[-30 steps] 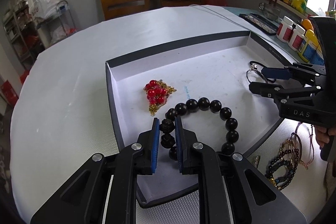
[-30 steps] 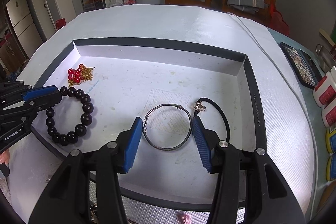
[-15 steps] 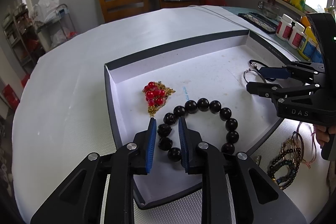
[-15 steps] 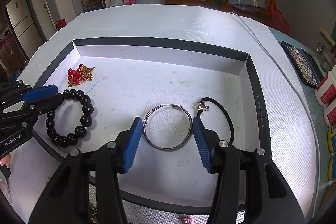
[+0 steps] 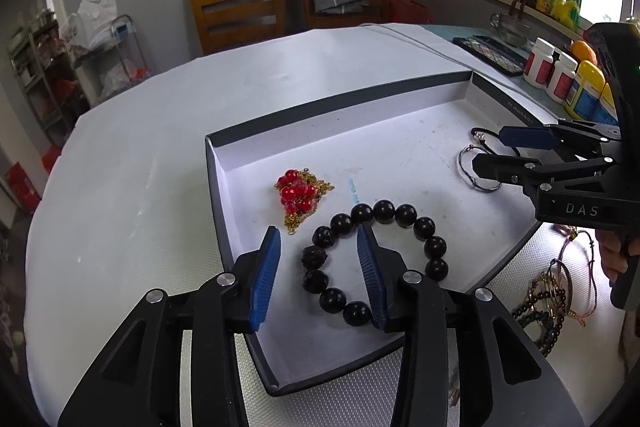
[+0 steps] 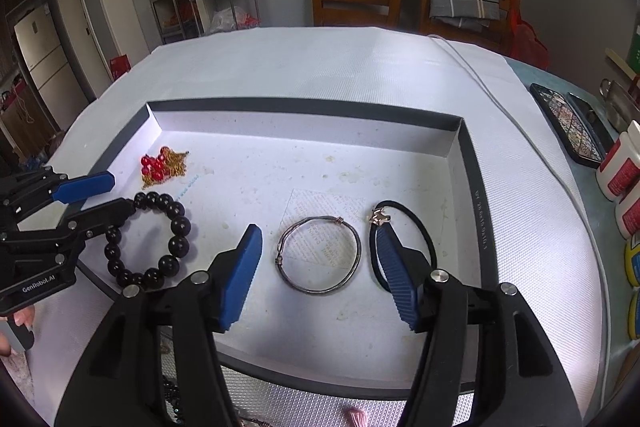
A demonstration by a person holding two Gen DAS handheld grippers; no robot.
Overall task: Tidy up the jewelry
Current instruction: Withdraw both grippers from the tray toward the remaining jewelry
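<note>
Four pieces lie in the tray; more jewelry lies outside.

Both wrist views look steeply down, close, sharing the tray.

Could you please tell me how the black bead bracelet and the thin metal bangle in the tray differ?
The bead bracelet is a ring of large glossy black beads; the bangle is one thin grey wire hoop. The bracelet lies at the tray's left edge, between the left claw's opening jaws; the bangle lies mid-tray, between the right claw's opening jaws. Both lie flat, ungripped.
</note>
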